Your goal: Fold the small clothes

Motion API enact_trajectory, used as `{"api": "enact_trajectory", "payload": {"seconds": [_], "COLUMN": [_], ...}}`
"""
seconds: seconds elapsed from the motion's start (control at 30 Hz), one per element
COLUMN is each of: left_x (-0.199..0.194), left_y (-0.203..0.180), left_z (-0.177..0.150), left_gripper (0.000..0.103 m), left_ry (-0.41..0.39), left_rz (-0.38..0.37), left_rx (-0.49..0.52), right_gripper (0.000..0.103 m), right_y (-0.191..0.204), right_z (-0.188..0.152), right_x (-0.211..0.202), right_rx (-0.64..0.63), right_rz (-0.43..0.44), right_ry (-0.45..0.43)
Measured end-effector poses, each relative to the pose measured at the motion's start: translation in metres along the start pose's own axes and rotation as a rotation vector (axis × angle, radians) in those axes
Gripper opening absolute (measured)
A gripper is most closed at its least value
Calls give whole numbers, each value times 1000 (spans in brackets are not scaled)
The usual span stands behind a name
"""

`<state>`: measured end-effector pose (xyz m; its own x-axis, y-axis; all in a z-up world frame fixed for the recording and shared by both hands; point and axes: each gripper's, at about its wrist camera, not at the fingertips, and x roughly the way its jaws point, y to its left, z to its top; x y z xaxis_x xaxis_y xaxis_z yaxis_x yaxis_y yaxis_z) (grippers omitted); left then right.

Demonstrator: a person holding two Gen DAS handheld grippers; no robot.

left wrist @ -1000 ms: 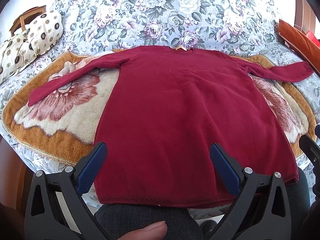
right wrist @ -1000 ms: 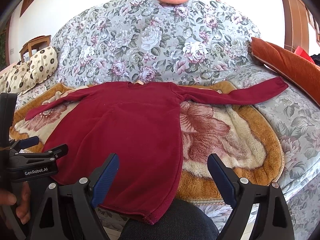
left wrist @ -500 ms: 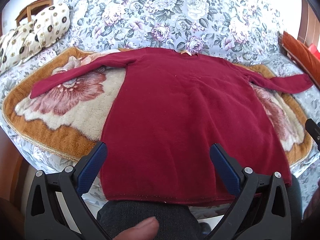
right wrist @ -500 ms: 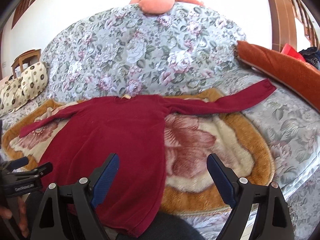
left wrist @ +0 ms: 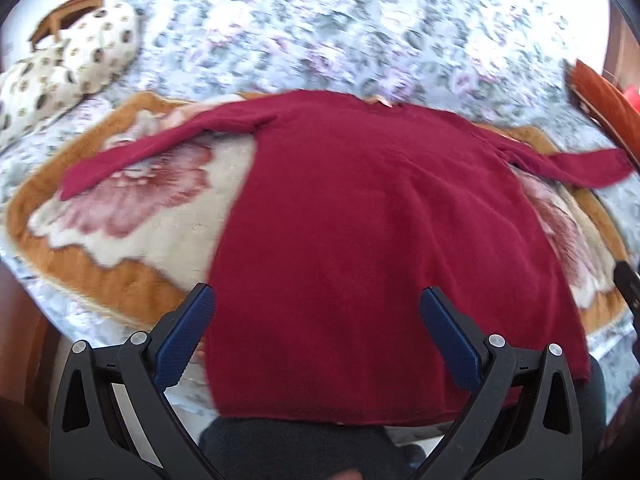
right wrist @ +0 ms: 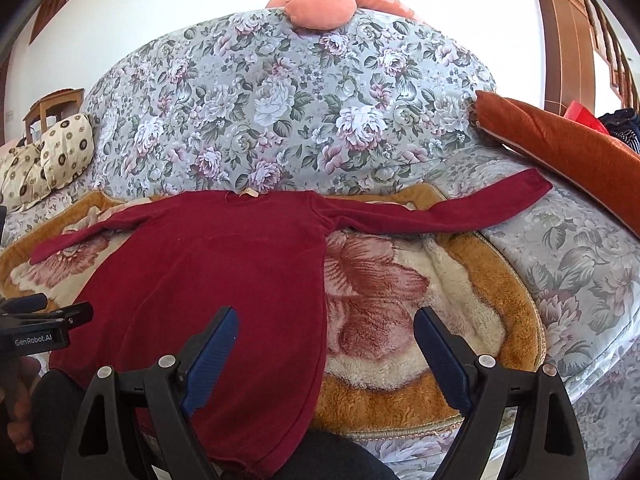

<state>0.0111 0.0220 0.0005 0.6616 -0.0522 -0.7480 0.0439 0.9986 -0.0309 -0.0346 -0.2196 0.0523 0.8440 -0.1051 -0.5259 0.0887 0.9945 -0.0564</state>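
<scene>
A dark red long-sleeved sweater lies flat on a floral plush mat on a sofa seat, both sleeves spread sideways. It also shows in the right wrist view, with its right sleeve stretched toward an orange cushion. My left gripper is open and empty above the sweater's lower hem. My right gripper is open and empty above the sweater's right edge and the mat. The left gripper's body shows at the left edge of the right wrist view.
A floral sofa back rises behind the sweater. A cream patterned pillow lies far left. An orange cushion lies at the right. A pink cushion sits on top of the sofa back. My dark-trousered knee is below the hem.
The left wrist view has shifted left and closer and is blurred by motion. The right gripper has drifted slightly left and lower toward the sweater. The sweater has not moved.
</scene>
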Motion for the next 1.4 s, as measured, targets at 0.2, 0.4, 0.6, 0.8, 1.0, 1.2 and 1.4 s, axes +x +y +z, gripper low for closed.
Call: {"api": "enact_trajectory", "payload": {"seconds": [0.2,0.4,0.6,0.8,1.0,1.2,1.4], "left_x": [7,9,12,14,15,16,17], "left_y": [-4,-5,3,5,4,4,4], "left_z": [-4,-5,-4,-4,-5,-5,-6], "left_gripper": [102,102,102,102,102,102,102], "left_ry": [14,16,43,53,60,64,67], "left_rz": [55,58,48,40,39,35,32], "left_rx": [13,20,-17,-30,-32,-36,-39], "right_gripper": [88,88,88,88,88,88,88], "right_y": [0,1,1,0,0,0,1], "right_z": [0,1,0,0,1,1,1], "right_x": [5,7,9,9,9,9,9], "right_rx": [-3,-7,-7,-3,-3,-6,-11], "right_rz": [3,1,2,1,-1,-2,-3], "right_ry": [18,31,51,50,49,46,48]}}
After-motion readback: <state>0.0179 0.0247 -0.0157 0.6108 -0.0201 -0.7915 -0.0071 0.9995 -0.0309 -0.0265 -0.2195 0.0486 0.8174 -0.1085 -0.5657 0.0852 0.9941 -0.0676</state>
